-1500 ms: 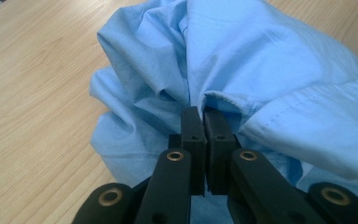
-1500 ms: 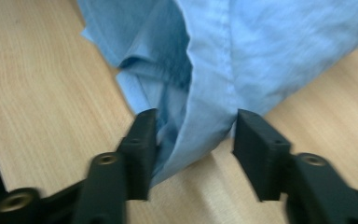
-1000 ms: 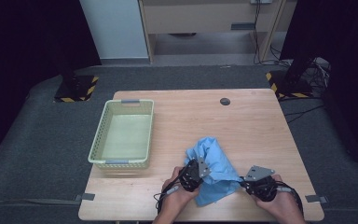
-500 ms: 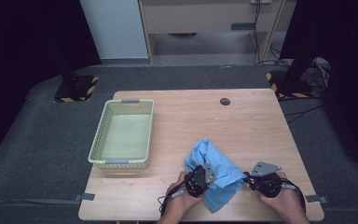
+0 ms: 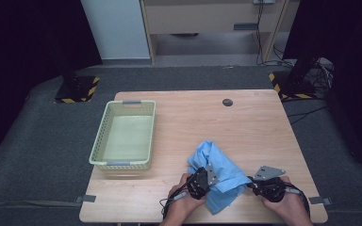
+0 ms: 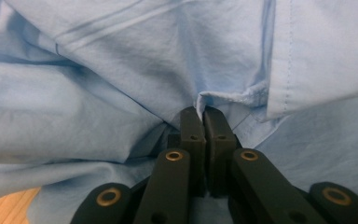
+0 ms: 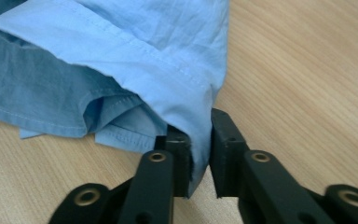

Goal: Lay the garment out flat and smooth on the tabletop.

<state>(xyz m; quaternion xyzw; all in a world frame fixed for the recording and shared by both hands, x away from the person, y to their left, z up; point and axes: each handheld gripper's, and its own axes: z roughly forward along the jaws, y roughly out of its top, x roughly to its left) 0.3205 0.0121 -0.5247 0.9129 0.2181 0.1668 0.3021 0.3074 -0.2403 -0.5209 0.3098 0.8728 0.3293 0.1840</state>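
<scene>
Wooden table (image 5: 259, 127), seen from above, with a pale green basket (image 5: 124, 135) standing on its left half and a small dark round disc (image 5: 227, 102) near its far edge. A crumpled light blue garment (image 5: 219, 174) lies at the near edge of the table, right of the basket and well apart from it, between the person's two hands. Left gripper (image 5: 202, 179): at the garment's left side; in the left gripper view its jaws (image 6: 204, 135) are pressed together on a stitched fold of the cloth (image 6: 121, 70). Right gripper (image 5: 254, 184): at the garment's right side; in the right gripper view its jaws (image 7: 200, 154) stand narrowly apart with a hemmed corner of the cloth (image 7: 135, 56) between them, the fabric against the left jaw.
</scene>
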